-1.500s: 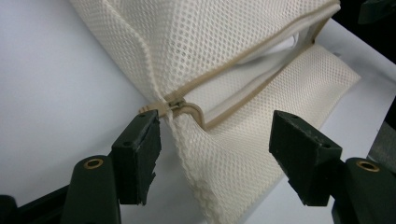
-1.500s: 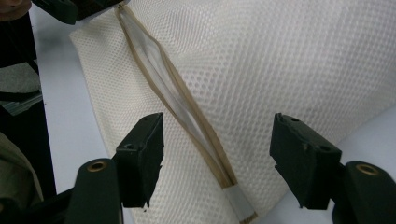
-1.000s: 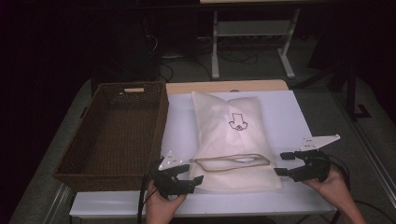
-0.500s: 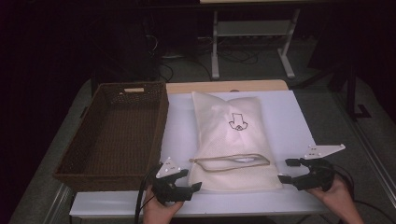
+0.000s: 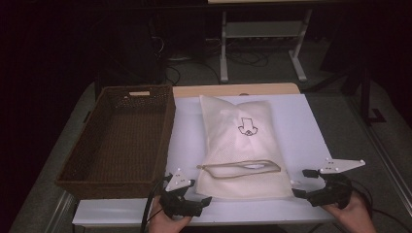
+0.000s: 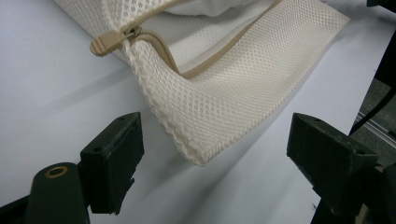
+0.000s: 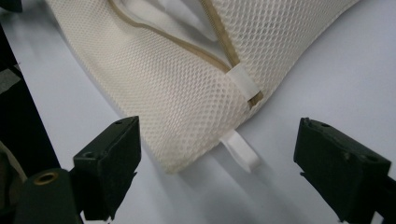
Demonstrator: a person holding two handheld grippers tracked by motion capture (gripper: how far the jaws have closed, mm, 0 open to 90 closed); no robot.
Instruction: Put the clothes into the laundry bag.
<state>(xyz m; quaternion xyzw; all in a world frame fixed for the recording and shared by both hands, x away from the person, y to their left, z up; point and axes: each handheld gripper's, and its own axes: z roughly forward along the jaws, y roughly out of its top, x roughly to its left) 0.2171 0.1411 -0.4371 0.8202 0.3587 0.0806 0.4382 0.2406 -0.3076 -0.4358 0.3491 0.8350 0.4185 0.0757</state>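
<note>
mesh bag lies free between two opened grippers

the mesh bag (image 5: 243, 148) lies flat on the white table (image 5: 301, 126), its zipped end toward the person and its far end, printed with a small dark mark, pointing away. it looks light and limp: a soft open-weave pouch with something white and padded inside, so it will likely sag and fold wherever it is lifted from a single point. the tan zipper (image 5: 240, 169) gapes partly open across the near end, and its pull (image 6: 106, 43) sits just ahead and to the left of the left gripper's jaws. the doubled hems at the two near corners look like the firmest places to pinch; the mesh itself may snag or stretch.

the left gripper (image 5: 192, 198) rests just beside the bag's near left corner. its jaws have just been opening and now stand wide, with the corner (image 6: 198, 156) lying ahead between them, untouched. the right gripper (image 5: 303, 183) sits just off the near right corner, jaws likewise just opened wide and holding nothing; the corner and a small white loop tab (image 7: 240, 149) lie between them, clear of both pads.

farther out, beyond the left gripper, a dark wicker basket (image 5: 119, 179) stands beside the bag.
</note>
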